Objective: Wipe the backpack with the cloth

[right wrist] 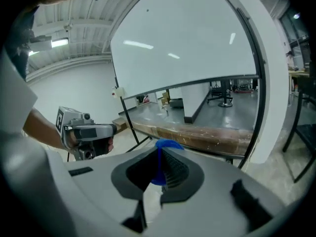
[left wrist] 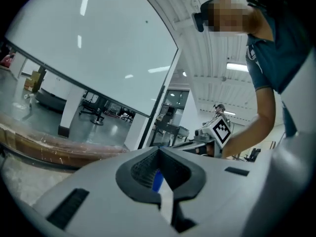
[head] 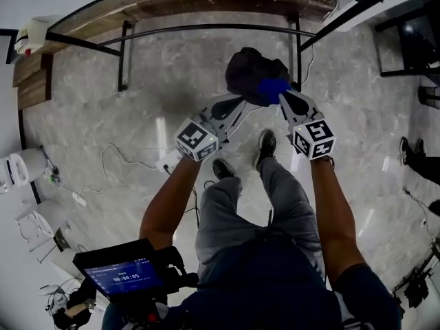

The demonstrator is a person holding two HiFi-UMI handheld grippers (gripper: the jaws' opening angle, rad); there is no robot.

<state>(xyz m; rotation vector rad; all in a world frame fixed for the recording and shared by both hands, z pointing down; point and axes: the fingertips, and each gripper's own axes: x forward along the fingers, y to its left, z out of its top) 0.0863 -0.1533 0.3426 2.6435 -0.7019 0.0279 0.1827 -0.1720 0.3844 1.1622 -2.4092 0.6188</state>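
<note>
**Evidently both tools on the cloth, the backpack just ahead**

So we hold the left tool (head: 238, 102) and the right tool (head: 287, 99) out in front of us, side by side, with their tips turned towards the dark backpack (head: 249, 69). The backpack appears to sit slumped on the floor (head: 172, 81), close by the black frame of the table (head: 206, 4). We cannot say whether it leans on that frame.

The blue cloth (head: 273, 89) lies bunched at the pack's near right edge, touching it. The right gripper view shows that tool clenched on a fold of the cloth, with blue standing up between its pressed jaws. The left gripper view shows its jaws pressed together too, with a thin strip of blue caught between them. We take this strip for another part of the same cloth.

We judge that holding the cloth at two points keeps it spread, so a broad face meets the fabric and not a wad. The pack is soft and unweighted, so a hard stroke may simply push it along the floor. Wiping looks barely begun.
</note>
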